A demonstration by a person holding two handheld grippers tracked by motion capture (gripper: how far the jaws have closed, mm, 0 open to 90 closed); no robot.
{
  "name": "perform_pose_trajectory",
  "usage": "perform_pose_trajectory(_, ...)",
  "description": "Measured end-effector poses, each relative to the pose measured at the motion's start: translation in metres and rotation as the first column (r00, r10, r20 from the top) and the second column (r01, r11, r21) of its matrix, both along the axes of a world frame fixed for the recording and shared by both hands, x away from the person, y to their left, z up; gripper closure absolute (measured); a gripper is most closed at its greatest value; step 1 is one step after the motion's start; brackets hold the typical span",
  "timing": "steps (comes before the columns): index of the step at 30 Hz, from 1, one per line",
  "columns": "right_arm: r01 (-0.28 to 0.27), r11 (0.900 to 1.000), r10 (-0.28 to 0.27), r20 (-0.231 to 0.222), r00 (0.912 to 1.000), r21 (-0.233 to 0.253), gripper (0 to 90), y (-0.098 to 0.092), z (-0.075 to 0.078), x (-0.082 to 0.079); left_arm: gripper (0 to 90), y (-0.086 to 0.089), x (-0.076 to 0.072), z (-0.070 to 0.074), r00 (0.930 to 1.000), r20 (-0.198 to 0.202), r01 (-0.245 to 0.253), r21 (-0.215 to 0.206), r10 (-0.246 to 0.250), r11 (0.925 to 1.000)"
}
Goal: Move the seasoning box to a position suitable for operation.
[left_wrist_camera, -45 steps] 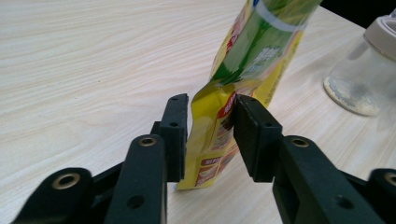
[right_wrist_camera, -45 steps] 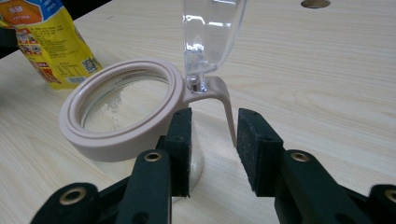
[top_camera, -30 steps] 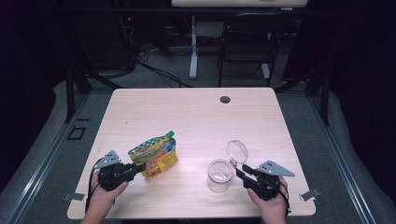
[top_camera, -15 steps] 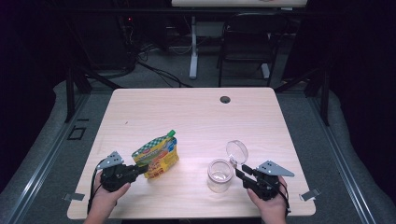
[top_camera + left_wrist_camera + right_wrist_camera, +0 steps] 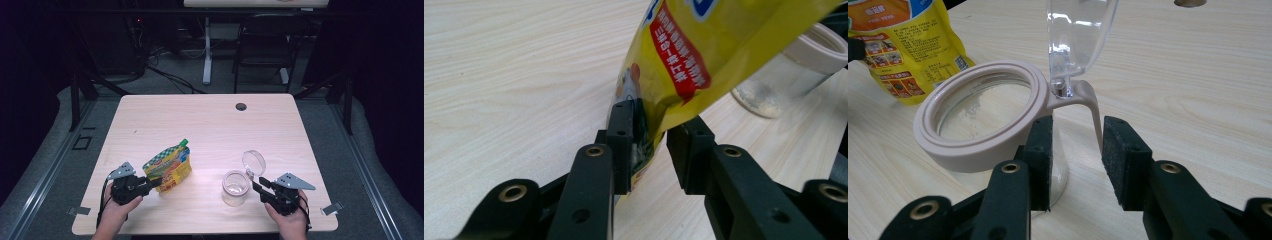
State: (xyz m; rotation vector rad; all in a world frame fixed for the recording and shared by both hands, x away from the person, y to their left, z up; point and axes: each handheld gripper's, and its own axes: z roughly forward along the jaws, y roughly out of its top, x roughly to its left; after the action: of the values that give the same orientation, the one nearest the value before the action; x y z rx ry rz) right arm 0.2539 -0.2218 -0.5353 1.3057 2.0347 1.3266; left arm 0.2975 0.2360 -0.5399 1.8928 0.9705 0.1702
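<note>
While the left claw (image 5: 156, 183) pinches the lower corner of a tilted yellow pouch (image 5: 170, 167) on the bench (image 5: 200, 120), a clear jar (image 5: 235, 187) stands to its right, lid up; the right claw (image 5: 256, 186) gapes around its hinge strap.

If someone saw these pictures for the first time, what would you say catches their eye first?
Probably the yellow pouch at the table's front left, its lower corner between the jaws of the left tongs. Next, the clear jar at front right, its clear lid flipped up, with the right tongs open around the beige tab below the lid hinge.
</note>
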Motion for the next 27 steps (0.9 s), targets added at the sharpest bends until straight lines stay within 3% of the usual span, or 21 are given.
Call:
perform_pose_trajectory(9, 0.012, 1.0, -0.012, -0.003, 0.9999, -0.008, 65.3, -0.004, -0.001, -0.004, 64.0, -0.003, 0.011, -0.008, 0.9993, -0.037, 0.001, -0.021, -0.002, 0.9998)
perform_pose_trajectory(27, 0.038, 0.999, -0.038, -0.006, 0.9993, -0.012, 64.4, -0.008, -0.003, -0.012, 52.0, -0.016, 0.024, -0.023, 0.9993, -0.038, 0.004, -0.032, -0.006, 0.9995)
